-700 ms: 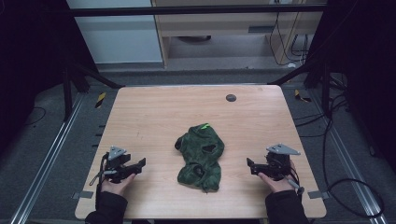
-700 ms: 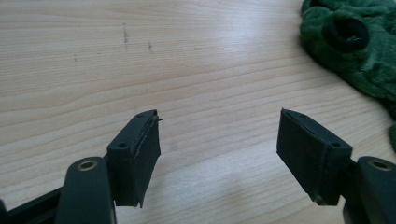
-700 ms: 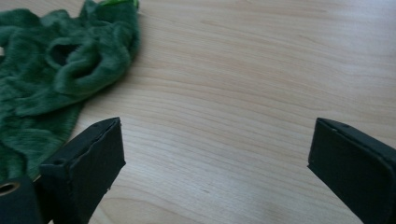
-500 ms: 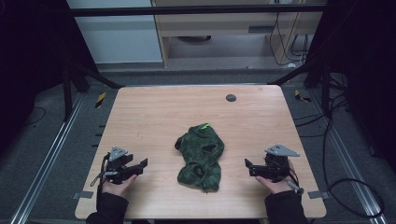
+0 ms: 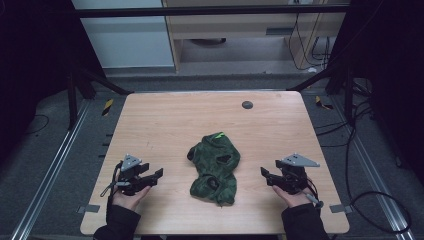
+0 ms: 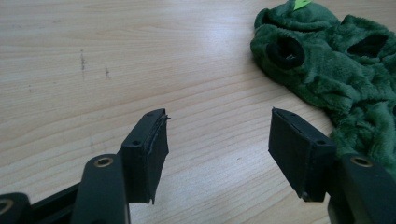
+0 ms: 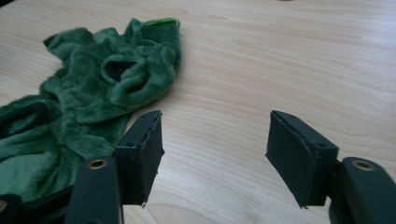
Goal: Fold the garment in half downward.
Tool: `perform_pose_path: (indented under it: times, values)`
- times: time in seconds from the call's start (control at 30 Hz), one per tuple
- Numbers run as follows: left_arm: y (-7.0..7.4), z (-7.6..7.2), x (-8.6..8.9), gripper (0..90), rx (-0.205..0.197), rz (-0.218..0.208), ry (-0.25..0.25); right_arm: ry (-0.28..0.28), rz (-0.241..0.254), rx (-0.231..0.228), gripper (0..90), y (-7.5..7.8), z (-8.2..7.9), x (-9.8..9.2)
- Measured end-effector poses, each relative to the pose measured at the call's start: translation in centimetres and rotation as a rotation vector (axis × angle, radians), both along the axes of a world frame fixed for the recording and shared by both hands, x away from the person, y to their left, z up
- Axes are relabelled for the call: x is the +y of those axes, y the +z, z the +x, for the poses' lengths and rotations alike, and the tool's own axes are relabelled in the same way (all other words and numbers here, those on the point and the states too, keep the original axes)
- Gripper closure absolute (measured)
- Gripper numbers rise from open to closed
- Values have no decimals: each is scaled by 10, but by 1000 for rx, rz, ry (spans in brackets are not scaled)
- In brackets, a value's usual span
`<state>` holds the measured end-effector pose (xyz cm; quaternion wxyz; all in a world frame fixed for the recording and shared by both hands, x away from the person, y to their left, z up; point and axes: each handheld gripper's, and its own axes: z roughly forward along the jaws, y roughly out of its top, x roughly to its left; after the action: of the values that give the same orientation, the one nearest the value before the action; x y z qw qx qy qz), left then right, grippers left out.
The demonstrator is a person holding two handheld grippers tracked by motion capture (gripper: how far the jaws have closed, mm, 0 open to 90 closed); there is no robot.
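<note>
A crumpled dark green fleece garment [image 5: 214, 167] with a bright green tag lies in the middle of the wooden table [image 5: 170, 120]. My left gripper [image 5: 156, 176] rests low on the table to its left, jaws open and pointing toward it with nothing between them. In the left gripper view the gripper [image 6: 217, 114] has bare wood between its jaws, and the garment [image 6: 336, 60] lies ahead to the right. My right gripper [image 5: 264, 174] sits to the garment's right, also open and empty. In the right gripper view the gripper [image 7: 215, 116] faces wood, with the garment [image 7: 93, 93] ahead on the left.
A small dark round disc [image 5: 247, 104] sits near the table's far edge, right of centre. Black frame bars [image 5: 210, 11] run along the back and sides. Cables trail on the floor [image 5: 370, 150] at the right.
</note>
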<state>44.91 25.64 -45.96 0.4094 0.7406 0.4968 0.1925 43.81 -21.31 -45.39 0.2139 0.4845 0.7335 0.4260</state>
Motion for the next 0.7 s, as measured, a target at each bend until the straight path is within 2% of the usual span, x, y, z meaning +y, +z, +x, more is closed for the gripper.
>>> perform_pose_path:
  times: [0.33, 0.7]
  values:
    - [10, 7, -7, 404, -12, -9, -21, 35, 0, -14, 431, 12, 8, 10]
    - [24, 24, -16, 427, -39, -13, -35, 67, 8, -11, 496, 21, 23, 28]
